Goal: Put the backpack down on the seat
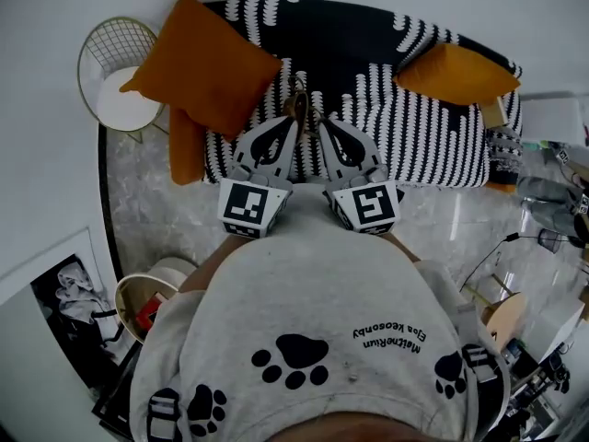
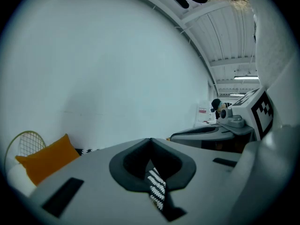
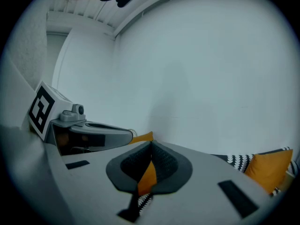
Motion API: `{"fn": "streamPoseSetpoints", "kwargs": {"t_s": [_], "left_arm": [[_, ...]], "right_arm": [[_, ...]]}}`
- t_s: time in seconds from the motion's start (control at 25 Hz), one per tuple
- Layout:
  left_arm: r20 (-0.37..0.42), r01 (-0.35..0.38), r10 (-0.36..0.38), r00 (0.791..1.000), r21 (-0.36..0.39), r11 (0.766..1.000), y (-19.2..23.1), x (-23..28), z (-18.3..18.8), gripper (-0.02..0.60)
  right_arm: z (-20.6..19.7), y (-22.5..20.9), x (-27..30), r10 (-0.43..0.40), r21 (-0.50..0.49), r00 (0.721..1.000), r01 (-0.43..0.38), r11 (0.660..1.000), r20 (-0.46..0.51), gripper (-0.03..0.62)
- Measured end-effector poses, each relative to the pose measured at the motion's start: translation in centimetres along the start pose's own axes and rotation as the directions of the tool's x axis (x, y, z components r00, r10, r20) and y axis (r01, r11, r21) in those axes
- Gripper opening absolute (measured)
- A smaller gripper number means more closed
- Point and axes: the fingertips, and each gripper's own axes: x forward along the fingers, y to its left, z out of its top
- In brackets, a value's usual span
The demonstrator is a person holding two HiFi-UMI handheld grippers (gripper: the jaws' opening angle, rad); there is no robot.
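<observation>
Two hard grey plastic tongs, the left gripper (image 1: 294, 123) and the right gripper (image 1: 323, 126), are held side by side at chest height. Their tips nearly meet above a sofa (image 1: 433, 141) draped in a black-and-white dashed weave. Both are clenched on nothing, their ribbed dark pads pressed together. Each gripper view shows only a sliver of woven cover or orange fabric through the slot below the pads.

Only the head view shows the plump orange cushions (image 1: 204, 63), the round wire chair (image 1: 115, 63) and the person's grey paw-print shirt (image 1: 313, 320). The backpack itself can't be picked out in any view, though the buckled black straps (image 1: 164, 414) at the shoulders may belong to it.
</observation>
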Motion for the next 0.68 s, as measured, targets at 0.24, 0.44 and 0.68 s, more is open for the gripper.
{"fn": "streamPoseSetpoints", "kwargs": {"t_s": [0.24,0.44,0.68], "left_arm": [[0.065,-0.011,0.011,0.998,-0.006,1.000,-0.3,0.1,0.4,0.020],[0.000,-0.007,0.007,1.000,0.004,1.000,-1.0,-0.4,-0.3,0.020],[0.014,-0.013,0.013,1.000,0.003,1.000,-1.1,-0.4,-0.2,0.020]], "right_arm": [[0.0,-0.1,-0.5,0.005,0.000,1.000,-0.005,1.000,0.017,0.032],[0.0,-0.1,-1.0,0.015,0.000,1.000,-0.015,1.000,0.023,0.032],[0.1,-0.3,-1.4,0.019,0.002,0.999,-0.020,1.000,0.034,0.032]]}}
